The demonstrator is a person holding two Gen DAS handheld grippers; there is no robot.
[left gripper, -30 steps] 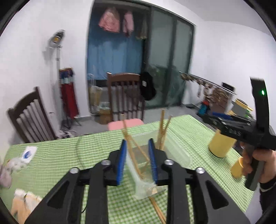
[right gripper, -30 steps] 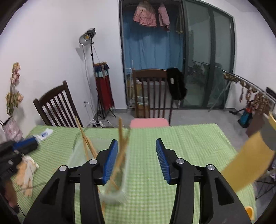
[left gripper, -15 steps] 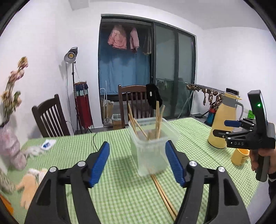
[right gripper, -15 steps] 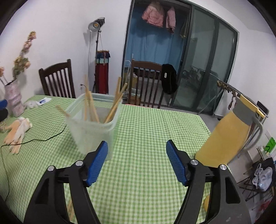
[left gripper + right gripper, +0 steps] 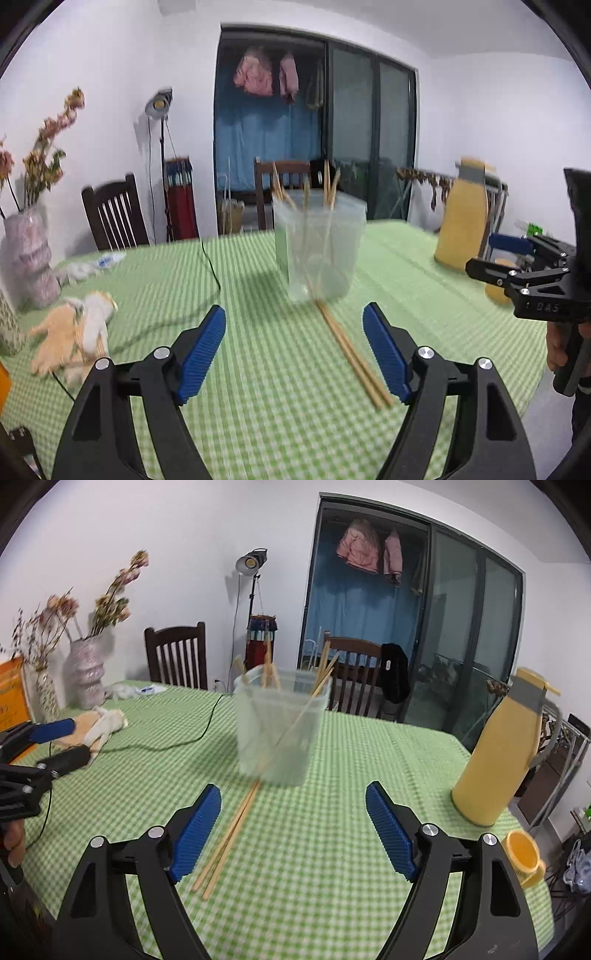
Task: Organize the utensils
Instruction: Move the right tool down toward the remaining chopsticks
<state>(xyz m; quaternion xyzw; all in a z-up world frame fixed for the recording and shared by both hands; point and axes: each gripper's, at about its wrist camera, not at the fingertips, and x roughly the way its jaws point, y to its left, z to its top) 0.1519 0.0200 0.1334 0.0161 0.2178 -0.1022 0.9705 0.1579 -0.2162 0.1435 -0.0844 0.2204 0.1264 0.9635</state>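
1. Chopsticks, two loose pale wooden ones (image 5: 352, 360), lie on the green checked bench (image 5: 258, 387), running lengthwise from the clear plastic tub (image 5: 319, 251) toward the left claw (image 5: 295, 354), which gapes empty.
2. From the right view, the pair (image 5: 229, 834) lies just inside the left finger of the right claw (image 5: 293, 834), also spread empty.

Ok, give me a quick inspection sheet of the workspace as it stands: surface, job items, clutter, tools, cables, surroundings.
Surface: table under a green checked cloth.
Job's things: clear tub upright mid-table with several chopsticks standing in it; loose chopsticks lying flat on the cloth, one end at the tub's base.
Clutter: yellow flask, yellow cup, gloves, vase of dried flowers.
Grippers: left tool open, holding nothing; right tool open, holding nothing.
Cables: black cable trailing across the cloth left of the tub.
Surroundings: two wooden chairs, lamp stand, glass doors.
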